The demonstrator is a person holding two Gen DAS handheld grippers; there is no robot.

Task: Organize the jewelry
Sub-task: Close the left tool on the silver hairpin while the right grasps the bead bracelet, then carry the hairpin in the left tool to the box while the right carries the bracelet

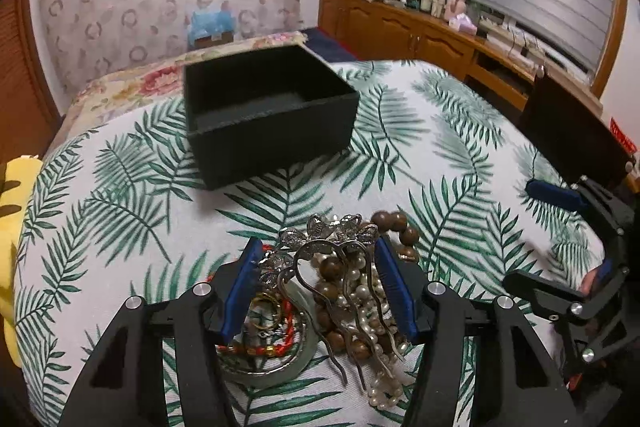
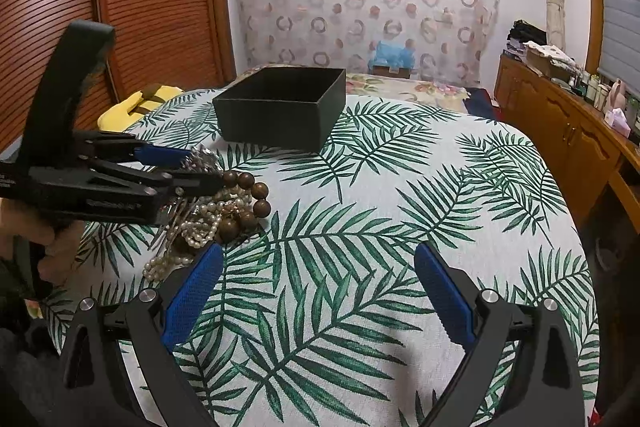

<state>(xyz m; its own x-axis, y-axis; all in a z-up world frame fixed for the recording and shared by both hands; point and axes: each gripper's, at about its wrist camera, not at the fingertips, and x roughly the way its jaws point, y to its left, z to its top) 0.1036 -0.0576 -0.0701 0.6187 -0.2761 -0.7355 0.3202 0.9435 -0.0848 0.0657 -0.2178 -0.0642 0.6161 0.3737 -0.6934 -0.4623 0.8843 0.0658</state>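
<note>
Surface: a table under a cloth (image 2: pixel 360 227) printed with green palm leaves on white.
Jewelry pile (image 1: pixel 320 291): heaped on the cloth at the near edge of the table, in front of the box and well apart from it. In the right wrist view it lies toward the left side of the table.
Pile contents: a silver hairpin (image 1: pixel 336 267) with flower ornaments and long wavy prongs on top; a bracelet of brown wooden beads (image 1: pixel 400 227); a tangle of pearl strands (image 1: pixel 372 307); a red cord (image 1: pixel 276 347); a pale green bangle (image 1: pixel 280 371) at the bottom. All are touching and overlapping one another.
Box (image 1: pixel 268 115): black, square, lid off, standing upright on the cloth at the far side. Nothing can be made out inside it.
Left gripper (image 1: pixel 316 287): tilted down over the pile, jaws about half open and standing either side of the hairpin and the pearls. The blue pads (image 1: pixel 240 291) are close against the jewelry, but whether they press on any piece cannot be told. Nothing is lifted clear of the cloth.
Right gripper (image 2: pixel 316 291): jaws spread wide, nothing between them, only bare cloth beneath; it sits just right of the pile.
Person: a hand (image 2: pixel 44 243) grips the left tool's handle at the left edge of the right wrist view.
</note>
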